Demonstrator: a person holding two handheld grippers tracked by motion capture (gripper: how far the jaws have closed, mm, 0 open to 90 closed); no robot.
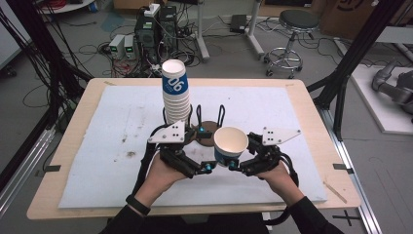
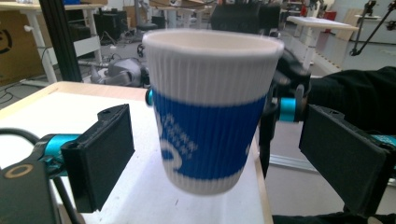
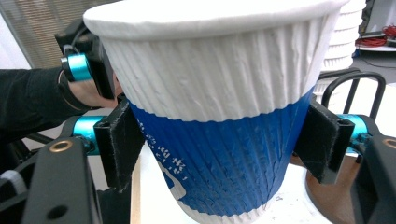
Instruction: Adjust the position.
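Upright ribbed cup (image 3: 219, 121), blue-banded white.

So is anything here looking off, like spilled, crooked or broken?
Nothing spilled or broken. The tall cup stack leans slightly on its round stand, and the white mat has a few brown stains. The single cup is clamped upright in the right gripper, while the left gripper is open beside it.

The top cup of the stack of paper cups (image 1: 175, 92) carries the white number "06" on its blue band, readable in the high view. The single paper cup (image 2: 212, 112) has white print on its blue band too, but it is too blurred and partly turned away to read.
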